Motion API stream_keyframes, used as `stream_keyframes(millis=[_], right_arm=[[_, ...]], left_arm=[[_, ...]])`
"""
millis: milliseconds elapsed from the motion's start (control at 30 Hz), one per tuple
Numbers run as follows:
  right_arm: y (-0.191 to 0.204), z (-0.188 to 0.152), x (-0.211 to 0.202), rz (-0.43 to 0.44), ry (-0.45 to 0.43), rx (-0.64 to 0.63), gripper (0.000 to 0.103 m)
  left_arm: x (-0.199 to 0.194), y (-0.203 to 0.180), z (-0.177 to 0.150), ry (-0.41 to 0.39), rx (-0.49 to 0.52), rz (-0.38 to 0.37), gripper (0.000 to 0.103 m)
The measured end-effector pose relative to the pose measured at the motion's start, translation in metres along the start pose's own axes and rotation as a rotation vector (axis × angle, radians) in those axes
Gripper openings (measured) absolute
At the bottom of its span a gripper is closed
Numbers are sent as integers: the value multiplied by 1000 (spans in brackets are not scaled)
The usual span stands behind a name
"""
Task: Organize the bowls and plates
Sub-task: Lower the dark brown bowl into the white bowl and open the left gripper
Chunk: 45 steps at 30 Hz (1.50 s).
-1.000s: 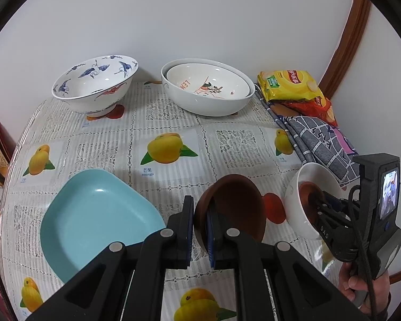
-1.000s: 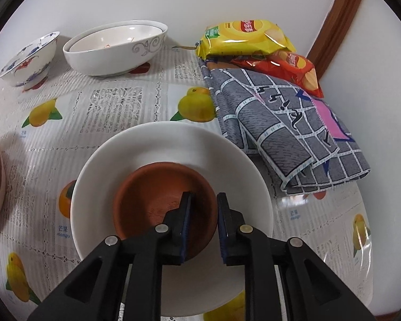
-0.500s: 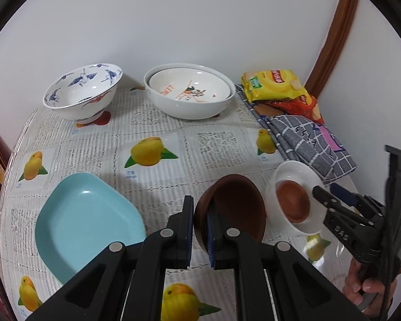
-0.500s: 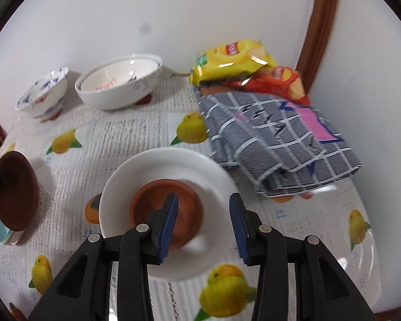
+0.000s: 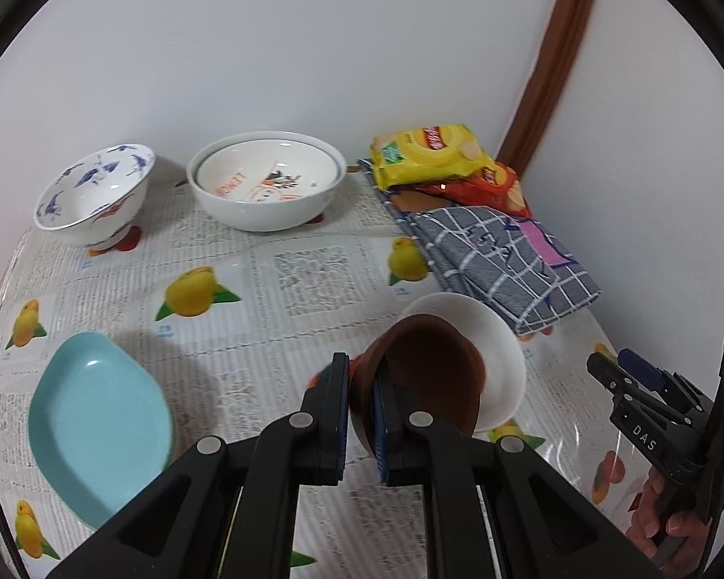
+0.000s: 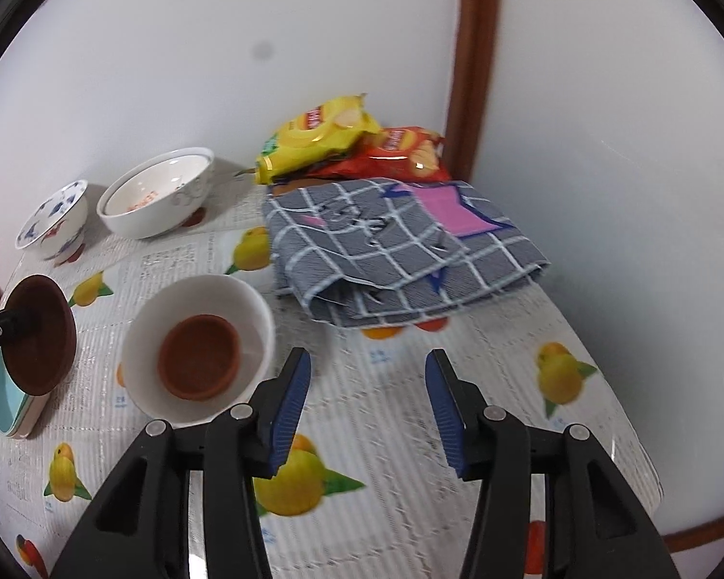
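In a white-walled corner, the table [image 6: 410,415] wears a fruit-print cloth. The left tongs [image 5: 361,415] are clamped on a dark brown bowl's [image 5: 424,376] rim, held tilted above the table, likely for stacking into the terracotta dish [image 6: 199,356] that sits in the white bowl [image 6: 258,309]. The right tongs [image 6: 368,407] are opening with nothing between them.

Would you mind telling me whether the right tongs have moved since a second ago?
Yes. The right tongs have backed off the terracotta saucer in the white plate, drawing toward the camera and rightward, jaws opening, empty.
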State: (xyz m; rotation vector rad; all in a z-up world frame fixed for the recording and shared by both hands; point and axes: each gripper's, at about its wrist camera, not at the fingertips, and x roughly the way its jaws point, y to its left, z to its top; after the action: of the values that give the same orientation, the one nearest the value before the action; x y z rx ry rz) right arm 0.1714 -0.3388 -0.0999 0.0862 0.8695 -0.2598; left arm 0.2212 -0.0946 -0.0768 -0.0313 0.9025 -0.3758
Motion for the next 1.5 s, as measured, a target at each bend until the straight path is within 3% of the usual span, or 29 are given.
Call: stream_keyframes(millis=[600, 767, 1500], right_arm=[[-45, -20, 11, -7, 21, 55, 50], [-48, -24, 15, -26, 7, 42, 55], [-49, -28, 34, -54, 36, 44, 56]], left_arm=[[43, -36, 6, 56, 9, -47, 9], [60, -39, 8, 82, 5, -44, 9], [106, -44, 7, 151, -15, -74, 10]])
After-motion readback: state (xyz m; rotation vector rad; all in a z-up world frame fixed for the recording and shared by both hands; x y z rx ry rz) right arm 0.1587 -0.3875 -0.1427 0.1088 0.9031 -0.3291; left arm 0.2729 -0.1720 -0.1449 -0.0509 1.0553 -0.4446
